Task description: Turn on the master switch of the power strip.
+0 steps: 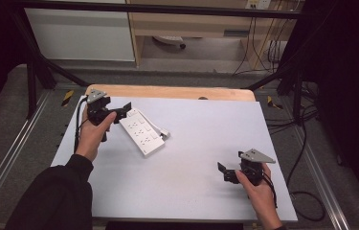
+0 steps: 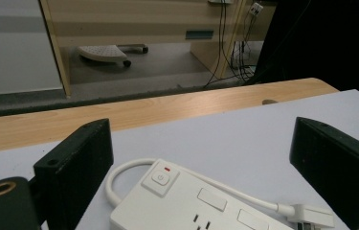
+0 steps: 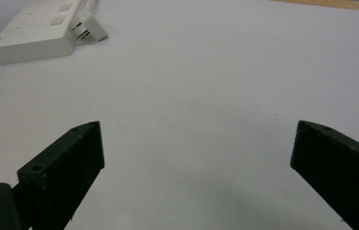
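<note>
A white power strip [image 1: 141, 132] lies diagonally in the upper left of the high view, on a pale grey table [image 1: 201, 143] whose wooden edge runs along the top. The left gripper [image 1: 119, 113] sits at the strip's far end, gripped by the person's left hand [image 1: 93, 132], while the right gripper [image 1: 225, 171] hovers well apart in the lower right of the frame, held by the right hand [image 1: 259, 189]. The left gripper view adds detail that the high view leaves too small to read: the strip's power switch [image 2: 160, 178] with a small red mark above it, the white cord [image 2: 119, 179] looping out from that end, and the plug [image 2: 311, 215] lying on the table at the lower right. There the black jaws stand wide apart, flanking the strip's switch end without touching it. In the right gripper view the strip [image 3: 36, 33] appears at the upper left with the plug [image 3: 90, 28] beside it, and those jaws also stand wide open, with bare table between them and nothing held.
</note>
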{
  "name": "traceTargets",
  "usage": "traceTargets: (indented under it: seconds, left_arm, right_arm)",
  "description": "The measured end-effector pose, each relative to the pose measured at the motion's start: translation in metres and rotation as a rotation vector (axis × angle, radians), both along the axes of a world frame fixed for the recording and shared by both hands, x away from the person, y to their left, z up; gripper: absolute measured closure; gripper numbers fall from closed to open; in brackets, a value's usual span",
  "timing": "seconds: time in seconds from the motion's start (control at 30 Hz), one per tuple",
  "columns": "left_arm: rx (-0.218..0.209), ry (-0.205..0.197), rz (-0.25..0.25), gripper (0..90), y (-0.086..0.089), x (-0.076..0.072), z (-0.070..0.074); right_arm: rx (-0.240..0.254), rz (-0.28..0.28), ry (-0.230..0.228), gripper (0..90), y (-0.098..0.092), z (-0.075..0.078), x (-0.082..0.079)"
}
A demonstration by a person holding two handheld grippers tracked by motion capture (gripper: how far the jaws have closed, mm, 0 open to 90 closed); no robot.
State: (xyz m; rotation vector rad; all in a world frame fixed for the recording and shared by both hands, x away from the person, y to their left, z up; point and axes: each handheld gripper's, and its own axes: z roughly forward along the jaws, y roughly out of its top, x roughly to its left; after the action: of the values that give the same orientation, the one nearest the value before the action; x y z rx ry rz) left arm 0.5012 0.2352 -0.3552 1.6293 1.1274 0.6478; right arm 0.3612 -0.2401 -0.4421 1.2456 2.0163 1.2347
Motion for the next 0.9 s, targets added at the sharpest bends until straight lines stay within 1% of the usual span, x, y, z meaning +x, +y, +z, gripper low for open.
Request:
traceTargets:
  seconds: [0.17, 0.2, 0.33, 0.4, 0.43, 0.7, 0.8, 0.9]
  left_arm:
    - [-0.002, -0.004, 0.011, 8.0, -0.007, 0.01, -0.004]
    - [-0.002, -0.004, 0.011, 8.1, -0.007, 0.01, -0.004]
    - [0.004, -0.009, 0.02, 8.4, -0.011, 0.019, -0.006]
    - [0.002, -0.012, 0.026, 9.0, -0.011, 0.021, -0.007]
    - [0.006, -0.005, 0.032, 9.1, -0.012, 0.024, -0.008]
    - [0.018, 0.012, 0.053, 9.2, -0.012, 0.035, -0.012]
    - [0.018, 0.02, 0.073, 9.3, -0.011, 0.042, -0.016]
    - [0.021, 0.027, 0.079, 9.5, -0.011, 0.045, -0.019]
  right_arm:
    - [0.0, 0.002, 0.003, 4.6, 0.0, 0.0, 0.0]
    - [-0.001, 0.001, 0.002, 4.6, 0.0, 0.0, 0.0]
    - [0.003, -0.001, 0.0, 4.4, 0.0, 0.0, 0.001]
    - [0.001, -0.001, 0.0, 4.4, 0.0, 0.0, 0.001]
    - [0.001, 0.0, -0.001, 4.4, 0.0, 0.0, 0.001]
    - [0.006, 0.0, -0.001, 4.2, 0.0, 0.001, 0.001]
    - [0.007, -0.003, -0.003, 4.0, 0.0, 0.001, 0.001]
    - [0.01, -0.004, -0.002, 4.0, -0.001, 0.001, 0.001]
